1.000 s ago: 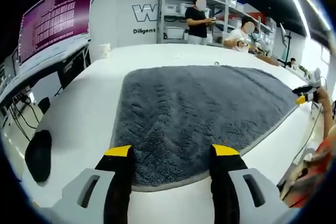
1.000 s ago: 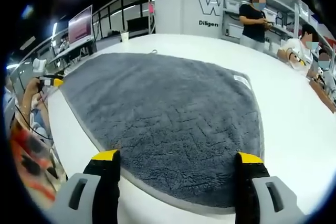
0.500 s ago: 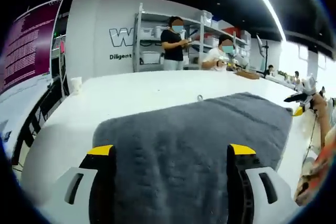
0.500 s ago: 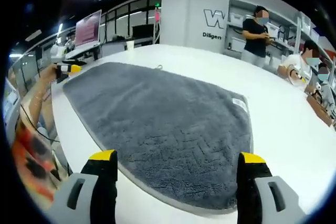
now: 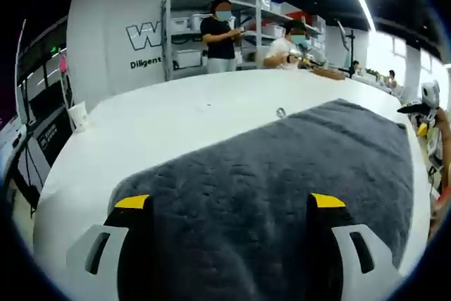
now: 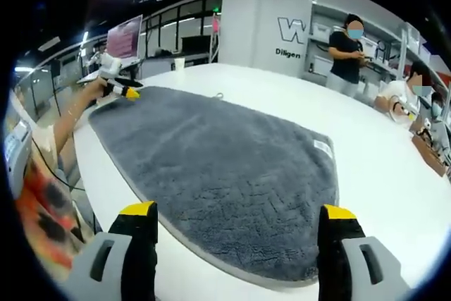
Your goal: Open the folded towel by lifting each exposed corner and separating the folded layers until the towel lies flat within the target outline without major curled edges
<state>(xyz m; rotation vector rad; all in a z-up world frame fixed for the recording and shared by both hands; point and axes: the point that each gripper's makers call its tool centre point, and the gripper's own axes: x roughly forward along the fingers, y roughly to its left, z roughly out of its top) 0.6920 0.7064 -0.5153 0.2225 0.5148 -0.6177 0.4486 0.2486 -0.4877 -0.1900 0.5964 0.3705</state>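
A dark grey plush towel (image 6: 218, 174) with a paler hemmed border lies spread open and flat on the white table (image 6: 380, 167). In the right gripper view its near edge runs between the two yellow-tipped jaws of the right hand-held gripper (image 6: 236, 211), which stand wide apart with nothing between them, above bare table just short of the hem. A small white label (image 6: 322, 146) sits near the towel's right-hand corner. Wide bare table lies to the right of the towel and beyond it.

In the left gripper view the left hand-held gripper (image 5: 230, 202) is also spread wide, holding nothing, its jaws over the towel (image 5: 282, 174) near one rounded corner. A strip of white table (image 5: 155, 125) runs along the towel's far edge, with a small metal ring (image 5: 280, 113) lying just off that edge.

At the far side of the right gripper view the left hand-held gripper (image 6: 116, 79) sits at the towel's opposite corner.

A white paper cup (image 6: 179, 63) stands well clear at the table's far edge. Behind, metal shelving (image 5: 246, 33) holds storage boxes, and two people stand or sit by it.
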